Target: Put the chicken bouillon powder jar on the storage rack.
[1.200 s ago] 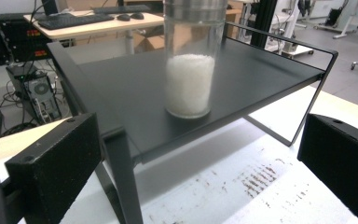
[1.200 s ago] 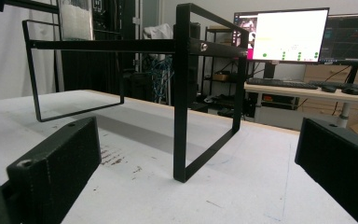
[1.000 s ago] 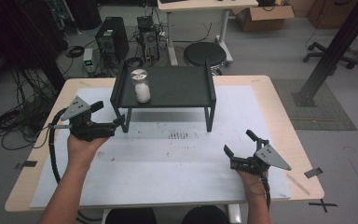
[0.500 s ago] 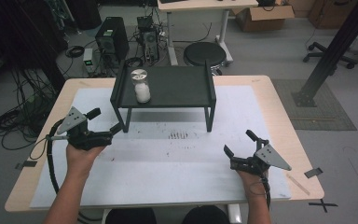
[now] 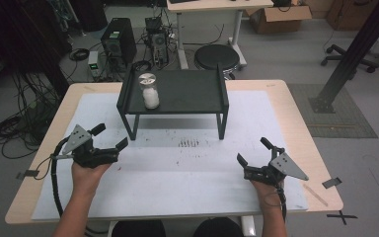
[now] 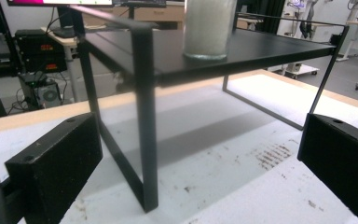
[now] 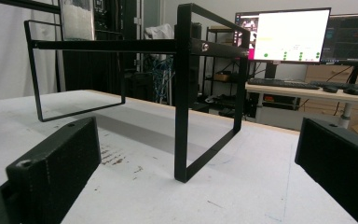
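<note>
The left claw (image 5: 109, 138), jaws wide and empty, had been drawn back toward lower left, away from the jar (image 5: 150, 91) left on the shelf (image 5: 187, 94), suggesting placement was done.

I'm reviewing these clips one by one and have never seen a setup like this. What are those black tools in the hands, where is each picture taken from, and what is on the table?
No robot here: a person holds a hand tool in each hand. The left gripper and right gripper each have two black jaws, both spread open and holding nothing.

The high view looks down from above the person's side of the table. The other two pictures come from cameras riding on each gripper, looking out between its own jaws.

On the white sheet stands a black metal shelf on thin legs. On its left part stands a clear jar partly filled with something white. The left gripper's camera sees the shelf's near left leg close up, with the jar above.
</note>
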Available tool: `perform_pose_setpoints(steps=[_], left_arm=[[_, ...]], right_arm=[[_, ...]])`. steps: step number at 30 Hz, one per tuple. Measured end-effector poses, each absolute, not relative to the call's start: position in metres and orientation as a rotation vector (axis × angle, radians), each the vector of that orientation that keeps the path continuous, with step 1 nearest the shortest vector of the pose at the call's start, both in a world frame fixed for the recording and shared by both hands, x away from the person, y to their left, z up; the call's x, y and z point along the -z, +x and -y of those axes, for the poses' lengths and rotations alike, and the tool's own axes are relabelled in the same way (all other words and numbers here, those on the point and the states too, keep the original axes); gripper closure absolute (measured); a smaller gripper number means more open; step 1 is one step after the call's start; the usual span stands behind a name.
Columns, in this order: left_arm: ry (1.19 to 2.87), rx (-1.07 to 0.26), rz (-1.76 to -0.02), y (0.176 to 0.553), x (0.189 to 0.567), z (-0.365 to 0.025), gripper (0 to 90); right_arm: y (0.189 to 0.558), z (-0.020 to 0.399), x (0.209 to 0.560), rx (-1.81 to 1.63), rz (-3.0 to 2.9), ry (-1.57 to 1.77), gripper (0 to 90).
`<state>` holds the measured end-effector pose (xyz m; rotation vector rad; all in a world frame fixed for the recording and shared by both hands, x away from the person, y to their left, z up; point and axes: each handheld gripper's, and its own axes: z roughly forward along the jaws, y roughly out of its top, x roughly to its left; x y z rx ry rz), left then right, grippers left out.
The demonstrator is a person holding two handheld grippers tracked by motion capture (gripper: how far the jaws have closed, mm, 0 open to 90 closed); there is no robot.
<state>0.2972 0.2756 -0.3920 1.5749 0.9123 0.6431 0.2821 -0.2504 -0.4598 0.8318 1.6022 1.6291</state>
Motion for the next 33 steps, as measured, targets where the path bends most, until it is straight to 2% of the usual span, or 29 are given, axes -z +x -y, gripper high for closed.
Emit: perform_pose_setpoints(steps=[14,33], left_arm=[[1.560,-0.692,-0.898,0.289,0.423,-0.278,0.2],[1.562,-0.667,-0.882,0.287,0.449,-0.275,0.2]], right_arm=[[0.282,0.250,0.460,-1.625,-1.602,0.828,0.0],[0.282,0.250,0.460,-1.623,-1.601,0.826,0.0]])
